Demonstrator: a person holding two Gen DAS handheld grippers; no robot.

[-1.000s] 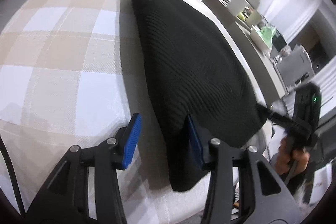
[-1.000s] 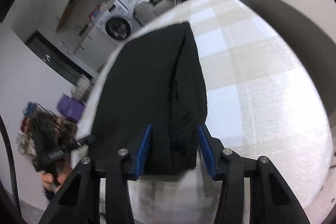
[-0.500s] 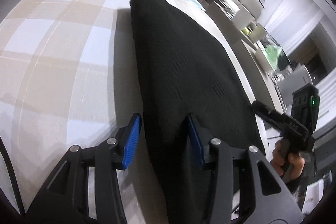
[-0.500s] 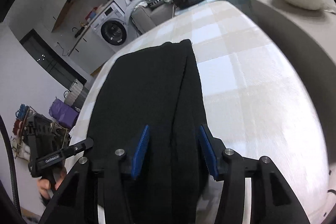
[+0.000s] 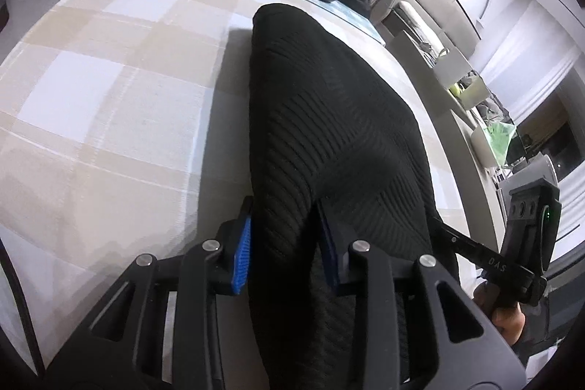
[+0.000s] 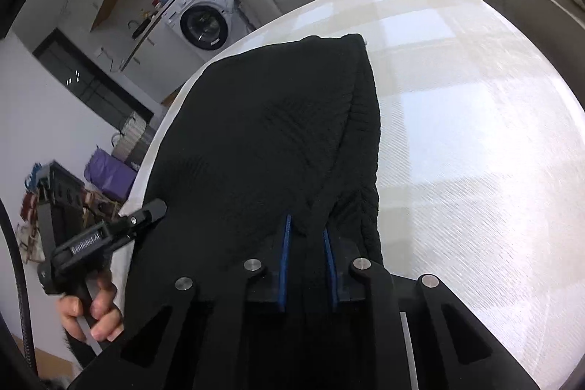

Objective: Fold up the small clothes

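Your left gripper (image 5: 283, 243) and right gripper (image 6: 307, 256) have just closed, each pinching the black garment's (image 5: 329, 134) near edge on the checked tabletop (image 5: 109, 97).

Both grippers angled downward, side by side

The left gripper (image 5: 283, 243) and right gripper (image 6: 307, 254) have just been closing, blue-padded fingers (image 6: 284, 254) pinching black ribbed knit cloth (image 5: 329, 134); a bare hand (image 6: 91, 313) grips each handle.
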